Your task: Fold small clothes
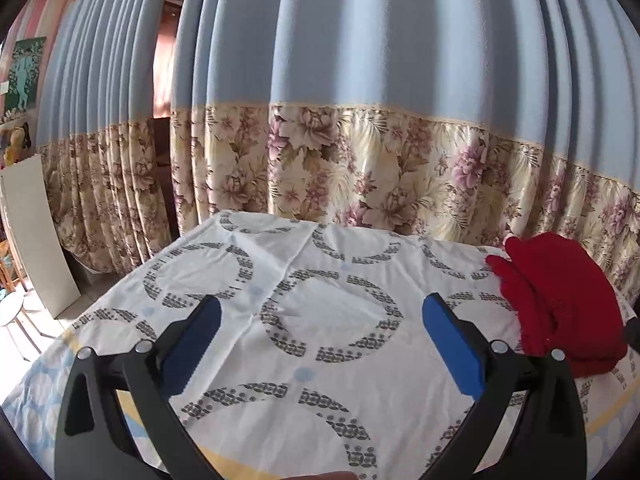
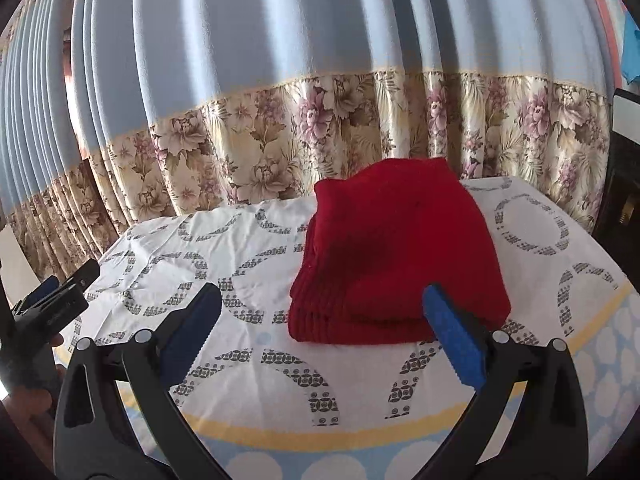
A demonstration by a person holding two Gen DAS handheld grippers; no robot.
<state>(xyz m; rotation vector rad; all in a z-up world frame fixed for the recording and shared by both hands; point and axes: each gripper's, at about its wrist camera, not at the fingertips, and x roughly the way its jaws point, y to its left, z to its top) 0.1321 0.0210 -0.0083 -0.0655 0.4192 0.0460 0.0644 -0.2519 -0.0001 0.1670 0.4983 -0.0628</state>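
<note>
A folded red knit garment (image 2: pixel 396 256) lies on the table's white cloth with grey ring patterns (image 2: pixel 248 360). In the right wrist view it sits just ahead of my right gripper (image 2: pixel 322 308), which is open and empty, its blue pads apart. In the left wrist view the red garment (image 1: pixel 560 300) lies at the right edge of the table. My left gripper (image 1: pixel 322 316) is open and empty over the bare cloth (image 1: pixel 328 312). The left gripper also shows at the left edge of the right wrist view (image 2: pixel 60 292).
A blue curtain with a floral lower band (image 1: pixel 360 160) hangs right behind the table. A grey board (image 1: pixel 40 240) and a small white stool (image 1: pixel 12 312) stand on the floor at left. A dark object (image 2: pixel 620 180) stands at the table's right.
</note>
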